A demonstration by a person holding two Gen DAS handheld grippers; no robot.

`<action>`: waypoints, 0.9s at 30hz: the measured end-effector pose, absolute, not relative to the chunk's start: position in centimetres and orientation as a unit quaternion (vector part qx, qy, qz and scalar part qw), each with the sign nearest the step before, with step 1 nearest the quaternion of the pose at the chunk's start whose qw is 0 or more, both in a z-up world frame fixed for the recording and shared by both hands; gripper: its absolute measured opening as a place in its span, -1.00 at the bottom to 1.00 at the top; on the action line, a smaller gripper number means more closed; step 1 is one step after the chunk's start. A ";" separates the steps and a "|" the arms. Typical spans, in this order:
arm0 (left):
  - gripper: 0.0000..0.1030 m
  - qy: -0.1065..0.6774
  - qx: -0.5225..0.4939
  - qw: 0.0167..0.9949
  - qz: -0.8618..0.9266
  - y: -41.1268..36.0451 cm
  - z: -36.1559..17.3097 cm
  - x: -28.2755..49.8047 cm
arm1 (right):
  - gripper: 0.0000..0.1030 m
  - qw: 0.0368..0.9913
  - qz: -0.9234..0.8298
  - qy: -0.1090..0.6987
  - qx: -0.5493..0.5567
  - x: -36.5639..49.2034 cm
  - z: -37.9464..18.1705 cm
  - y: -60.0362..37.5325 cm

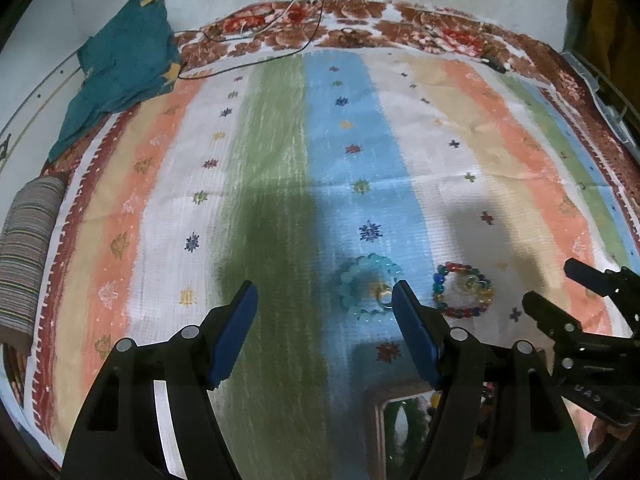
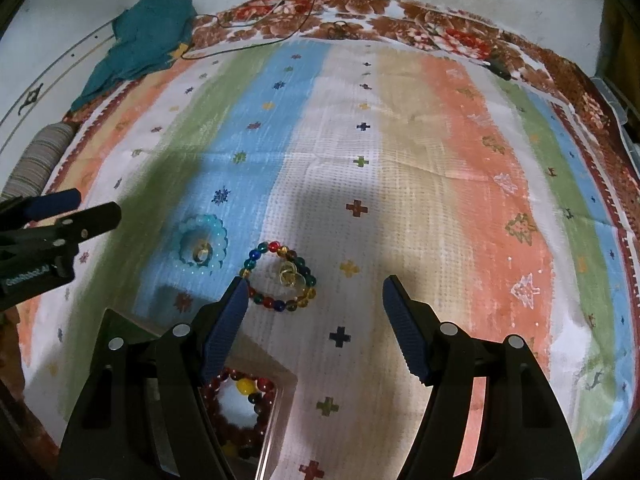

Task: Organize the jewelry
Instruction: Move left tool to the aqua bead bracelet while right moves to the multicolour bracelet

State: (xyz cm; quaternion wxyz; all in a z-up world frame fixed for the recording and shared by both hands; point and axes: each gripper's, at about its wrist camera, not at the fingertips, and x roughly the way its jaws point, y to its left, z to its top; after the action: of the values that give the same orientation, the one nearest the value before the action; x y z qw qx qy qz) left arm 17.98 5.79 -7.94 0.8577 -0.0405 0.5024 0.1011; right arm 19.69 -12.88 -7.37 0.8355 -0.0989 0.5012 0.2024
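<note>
A light blue bead bracelet (image 1: 362,284) (image 2: 203,247) with a ring inside it lies on the blue stripe of the striped cloth. A multicoloured bead bracelet (image 1: 464,289) (image 2: 280,278) with clear rings inside it lies to its right. A clear box (image 2: 256,408) (image 1: 384,428) holding a dark red bead bracelet (image 2: 236,404) sits at the near edge. My left gripper (image 1: 324,316) is open and empty, its right fingertip beside the blue bracelet. My right gripper (image 2: 314,304) is open and empty, its left fingertip close to the multicoloured bracelet.
The striped cloth (image 1: 260,152) (image 2: 420,140) covers a floral mat. A teal cloth (image 1: 124,64) (image 2: 152,32) lies at the far left, with thin black cables (image 1: 296,8) beside it. A striped roll (image 1: 28,248) lies at the left edge.
</note>
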 end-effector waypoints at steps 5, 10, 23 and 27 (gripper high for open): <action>0.35 0.510 -0.041 0.854 0.100 6.1 -8.6 18.7 | 0.35 0.831 0.204 0.506 -0.104 20.3 -8.0 -12.4; 0.35 0.517 -0.047 0.850 0.094 6.1 -9.2 19.5 | 0.35 0.826 0.210 0.511 -0.110 20.9 -8.5 -11.6; 0.35 0.545 -0.057 0.832 0.087 6.8 -11.8 21.4 | 0.35 0.803 0.224 0.533 -0.145 23.0 -10.6 -10.2; 0.35 0.554 -0.061 0.826 0.084 7.0 -12.6 21.9 | 0.35 0.797 0.232 0.536 -0.153 23.4 -11.2 -9.6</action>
State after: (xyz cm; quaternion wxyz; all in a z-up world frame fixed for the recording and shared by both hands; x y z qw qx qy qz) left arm 21.87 7.01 -12.61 0.8261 -0.0606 0.5539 0.0843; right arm 23.44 -9.61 -11.17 0.7971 -0.1525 0.5361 0.2323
